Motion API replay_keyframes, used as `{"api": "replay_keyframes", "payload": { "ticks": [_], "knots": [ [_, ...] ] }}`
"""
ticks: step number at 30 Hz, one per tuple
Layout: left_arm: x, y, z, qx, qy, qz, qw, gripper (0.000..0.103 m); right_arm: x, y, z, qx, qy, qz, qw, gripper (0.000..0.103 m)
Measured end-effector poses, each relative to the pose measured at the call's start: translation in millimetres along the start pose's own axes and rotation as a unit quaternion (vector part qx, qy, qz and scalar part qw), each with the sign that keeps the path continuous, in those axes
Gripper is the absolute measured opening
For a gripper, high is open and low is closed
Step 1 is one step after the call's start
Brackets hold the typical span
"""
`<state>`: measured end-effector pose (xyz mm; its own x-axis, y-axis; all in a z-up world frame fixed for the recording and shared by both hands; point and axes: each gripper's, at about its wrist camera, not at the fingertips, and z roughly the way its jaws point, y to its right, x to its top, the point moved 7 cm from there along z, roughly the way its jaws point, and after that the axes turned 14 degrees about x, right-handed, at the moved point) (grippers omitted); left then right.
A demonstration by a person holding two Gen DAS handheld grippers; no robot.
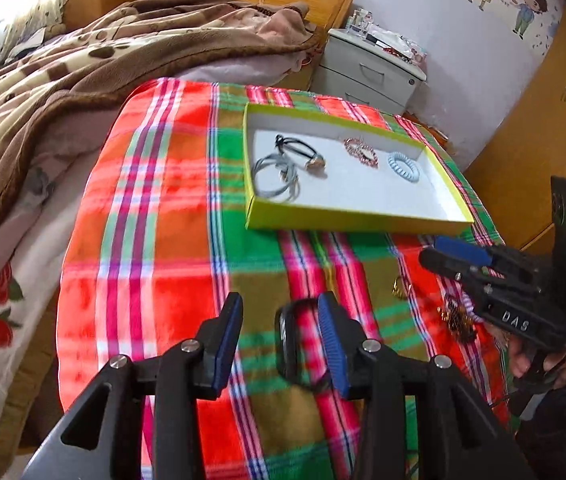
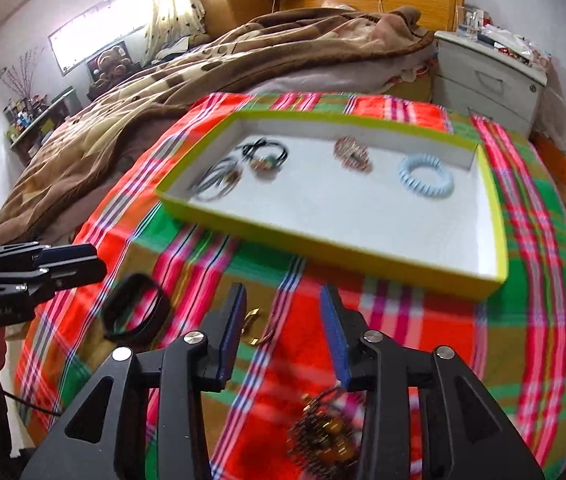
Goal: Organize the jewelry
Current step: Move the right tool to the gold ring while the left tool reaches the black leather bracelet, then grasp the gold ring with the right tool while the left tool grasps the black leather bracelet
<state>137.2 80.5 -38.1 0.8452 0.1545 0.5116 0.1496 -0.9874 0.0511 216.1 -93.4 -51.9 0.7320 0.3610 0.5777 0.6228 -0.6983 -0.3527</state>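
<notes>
A shallow yellow-green tray [image 1: 347,220] [image 2: 323,246] with a white inside lies on a plaid cloth. It holds a grey hair tie [image 1: 275,176] [image 2: 215,184], a black hair tie with a charm [image 1: 303,152] [image 2: 265,156], a pink beaded piece [image 1: 361,151] [image 2: 353,154] and a light blue coil band [image 1: 404,165] [image 2: 427,176]. A black band [image 1: 293,344] [image 2: 137,314] lies on the cloth by my open, empty left gripper [image 1: 279,344] [image 2: 71,264]. My open, empty right gripper [image 2: 283,336] [image 1: 455,256] hovers over a small gold piece [image 2: 253,326] [image 1: 401,286] and a dark beaded ornament [image 2: 323,436] [image 1: 457,314].
The plaid cloth [image 1: 171,240] [image 2: 543,280] covers a small table beside a bed with a brown blanket [image 1: 83,60] [image 2: 203,64]. A white nightstand [image 1: 367,68] [image 2: 491,76] stands behind the table. A wooden cabinet [image 1: 543,120] is at the right.
</notes>
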Motion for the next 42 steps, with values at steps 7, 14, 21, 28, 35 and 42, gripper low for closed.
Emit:
{"api": "replay_keyframes", "payload": {
  "ticks": [7, 14, 21, 28, 35, 42],
  "knots": [
    [-17.6, -10.4, -2.3, 0.002, 0.001, -0.016, 0.9999, 0.044, -16.0, -12.4, 12.0, -0.009, -0.015, -0.017, 1.000, 0.041],
    [-31.7, -11.5, -0.2, -0.002, -0.008, -0.018, 0.9998, 0.045, -22.7, -18.0, 24.7, -0.043, -0.030, -0.037, 0.998, 0.041],
    [-36.2, -8.9, -1.5, -0.011, -0.009, -0.014, 0.9998, 0.045, -23.4, -16.0, 25.3, -0.062, -0.017, -0.036, 0.997, 0.040],
    [-40.9, -1.5, 1.6, -0.012, -0.018, -0.006, 0.9998, 0.045, -22.8, -11.6, 21.6, -0.065, -0.006, -0.025, 0.998, 0.023],
    [-40.7, 11.0, -1.7, 0.009, -0.008, 0.019, 0.9998, 0.046, -23.3, -7.1, 14.4, -0.062, 0.010, -0.008, 0.998, 0.023],
    [-34.1, 31.8, -16.1, 0.029, 0.031, 0.062, 0.9972, 0.046, -24.6, -5.4, -1.5, -0.053, 0.033, 0.009, 0.998, 0.023]
  ]
}}
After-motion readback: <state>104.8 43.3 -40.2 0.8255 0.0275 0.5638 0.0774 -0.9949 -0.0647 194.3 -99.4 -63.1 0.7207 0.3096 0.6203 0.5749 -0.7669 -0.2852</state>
